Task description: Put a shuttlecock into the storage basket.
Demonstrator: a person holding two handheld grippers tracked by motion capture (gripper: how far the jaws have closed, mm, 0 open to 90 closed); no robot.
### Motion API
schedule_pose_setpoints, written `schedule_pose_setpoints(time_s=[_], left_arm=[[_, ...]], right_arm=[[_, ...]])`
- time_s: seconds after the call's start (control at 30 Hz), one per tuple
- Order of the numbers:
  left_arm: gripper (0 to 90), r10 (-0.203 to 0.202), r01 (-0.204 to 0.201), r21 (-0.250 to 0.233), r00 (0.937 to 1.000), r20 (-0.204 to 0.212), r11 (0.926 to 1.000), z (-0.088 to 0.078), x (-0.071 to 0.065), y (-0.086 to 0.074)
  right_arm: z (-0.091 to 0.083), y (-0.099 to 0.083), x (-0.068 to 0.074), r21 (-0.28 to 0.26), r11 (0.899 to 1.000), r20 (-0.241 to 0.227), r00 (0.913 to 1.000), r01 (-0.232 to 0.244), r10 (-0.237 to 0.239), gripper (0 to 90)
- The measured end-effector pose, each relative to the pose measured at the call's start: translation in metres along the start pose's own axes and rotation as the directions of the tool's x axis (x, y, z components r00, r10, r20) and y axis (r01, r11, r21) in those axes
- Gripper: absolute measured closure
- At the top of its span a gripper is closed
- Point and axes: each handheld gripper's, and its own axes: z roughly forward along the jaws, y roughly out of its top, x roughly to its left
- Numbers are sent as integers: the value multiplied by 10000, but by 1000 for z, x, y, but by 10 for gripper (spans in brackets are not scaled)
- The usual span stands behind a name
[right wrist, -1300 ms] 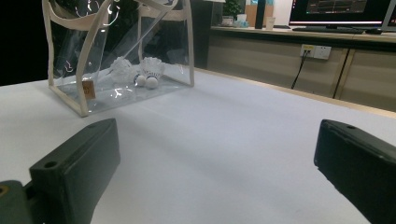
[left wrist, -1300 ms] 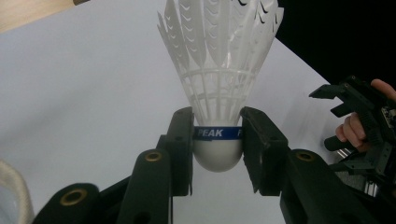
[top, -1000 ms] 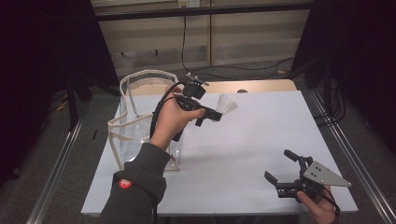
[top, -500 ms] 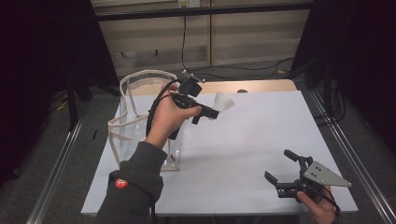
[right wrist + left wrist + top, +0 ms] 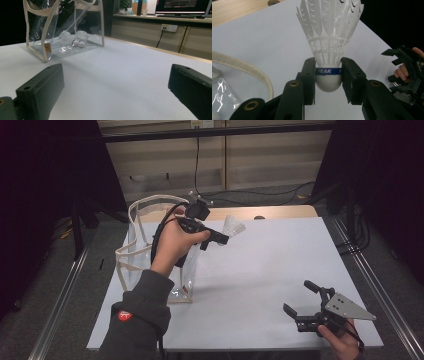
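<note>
A white feathered shuttlecock (image 5: 329, 42) is clamped by its rounded cork base between the two black fingers (image 5: 308, 77) of the left gripper (image 5: 220, 239). A blue band printed "PEAK" rings the cork, and above it the feathers fan out from a laced white collar, each feather notched along its edges. The fingers are closed partway, pressing on either side of the cork at the band. Seen from above, the shuttlecock is held in the air above the white worktop (image 5: 270, 265), just beside the clear bag (image 5: 145, 250) on the side towards the worktop's middle, with its feathers pointing away from the bag. The bag is transparent plastic with cream fabric trim and handles, standing upright near the worktop's left edge; two more shuttlecocks (image 5: 76, 38) lie inside it on its floor, touching each other. Well apart from the bag, near the worktop's opposite front corner, the right gripper (image 5: 302, 305) rests in the person's hand with its fingers spread wide and nothing between them.
</note>
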Motion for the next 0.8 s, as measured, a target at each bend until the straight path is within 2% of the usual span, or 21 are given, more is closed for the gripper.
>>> schedule_pose_setpoints(time_s=[0.13,0.17,0.8], left_arm=[[655,-16,16,-79,10000,-49,10000,-5,3,0],[655,-132,130,-163,9998,-115,9998,-6,3,0],[655,-261,248,-241,9981,-552,9994,-25,17,2]], right_arm=[[0,0,0,8,10000,12,10000,28,-28,1],[0,0,0,-1,10000,11,10000,17,-17,1],[0,0,0,-3,10000,-7,10000,4,-4,1]])
